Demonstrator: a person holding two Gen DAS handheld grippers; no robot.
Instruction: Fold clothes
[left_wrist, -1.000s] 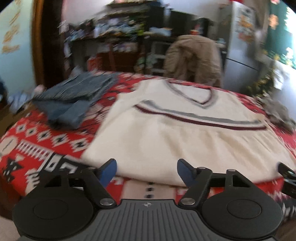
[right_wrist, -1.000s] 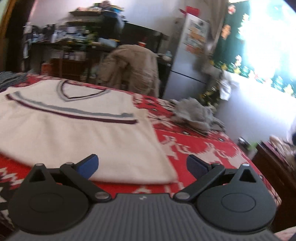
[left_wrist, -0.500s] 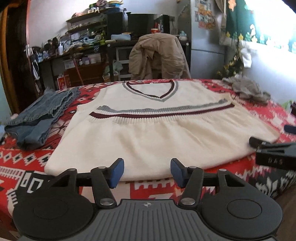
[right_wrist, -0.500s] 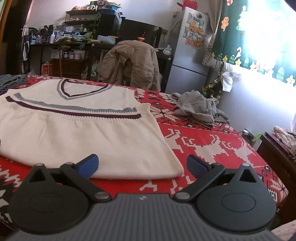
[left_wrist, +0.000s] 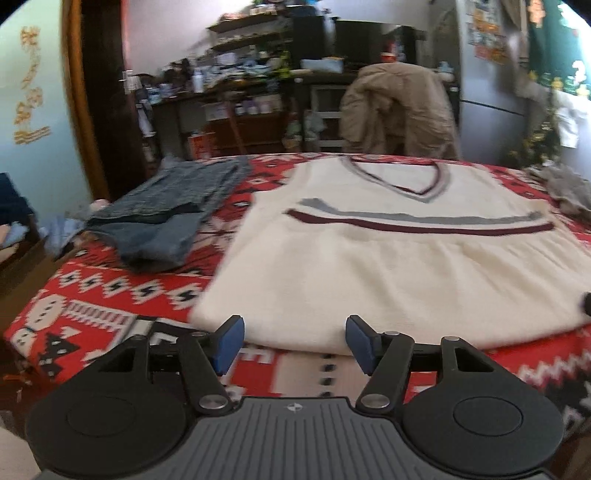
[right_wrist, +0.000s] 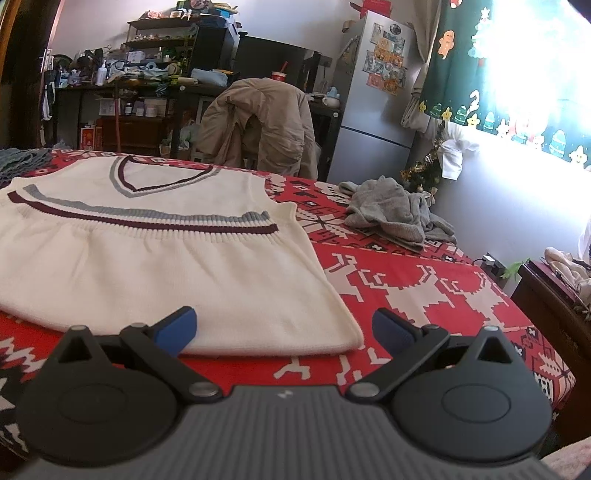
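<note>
A cream knitted vest (left_wrist: 399, 266) (right_wrist: 155, 266) with grey and maroon stripes and a V-neck lies flat on the red patterned tablecloth (left_wrist: 110, 295) (right_wrist: 406, 288), hem toward me. My left gripper (left_wrist: 294, 343) hovers open just before the hem near its left corner, nothing between its blue pads. My right gripper (right_wrist: 283, 330) is open wide at the hem's right corner, its left pad close to the hem edge, empty too. A dark tip of the right gripper shows at the right edge of the left wrist view.
Folded blue jeans (left_wrist: 166, 218) lie to the left of the vest. A crumpled grey garment (right_wrist: 395, 214) sits at the table's far right. Behind the table stands a chair with a beige jacket (right_wrist: 258, 122), a fridge (right_wrist: 376, 103) and cluttered shelves (left_wrist: 240, 85).
The left gripper swung back toward the vest's left hem corner and its jaws widened. The right gripper stayed almost still, creeping slightly closer to the hem.
</note>
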